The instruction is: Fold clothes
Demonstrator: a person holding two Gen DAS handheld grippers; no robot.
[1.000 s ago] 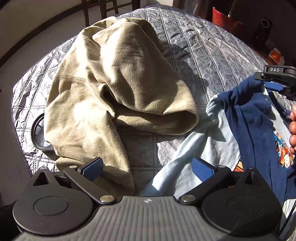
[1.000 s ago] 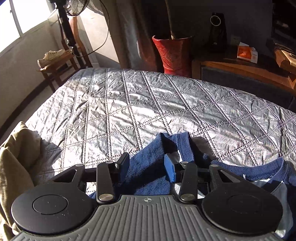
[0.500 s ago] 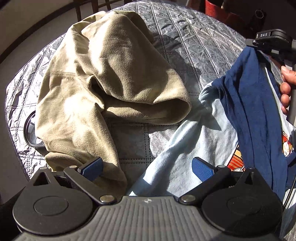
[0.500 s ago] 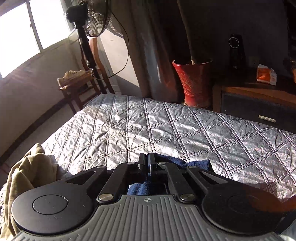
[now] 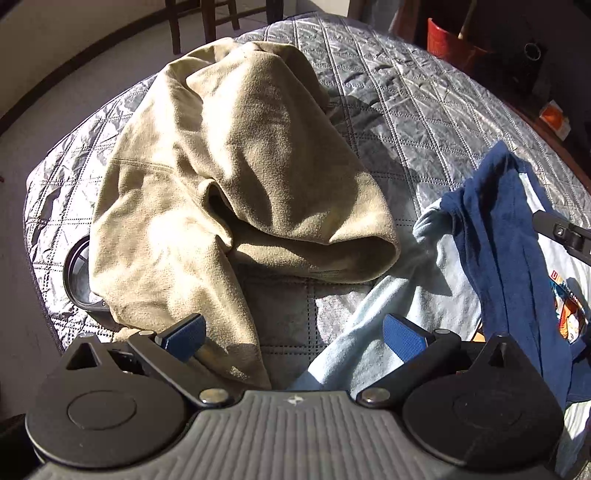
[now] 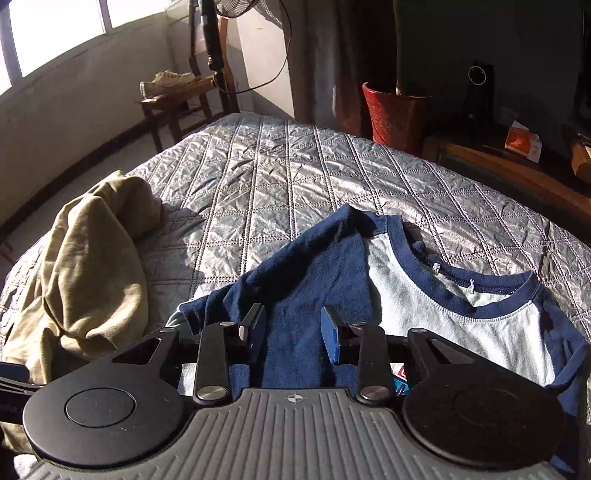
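Two garments lie on a bed covered with a silvery quilted bedspread [image 6: 280, 192], lit by strong low sun that throws hard shadows. Nearest, the left gripper [image 5: 293, 334] hangs over the bed's near edge with its jaws wide apart and nothing between them; the pale blue sleeve of a T-shirt [image 5: 391, 306] runs under its right finger, and a crumpled tan fleece [image 5: 236, 173] spreads ahead and to its left. A dark round object [image 5: 75, 275] peeks out from under the fleece at the bed's left edge. The right gripper [image 6: 290, 332] hovers just above the T-shirt's navy sleeve [image 6: 295, 280]; its jaws are opening, the navy cloth lies below the gap and the pads do not press on it. Just beyond it to the right, the shirt's light body and navy collar lie flat on the bedspread. Past the far edge of the bed stand a red pot [image 6: 393, 112], a wooden chair [image 6: 177, 99] carrying a shoe, a standing fan [image 6: 236, 7], and a low wooden cabinet [image 6: 517, 166] with an orange box [image 6: 522, 140].
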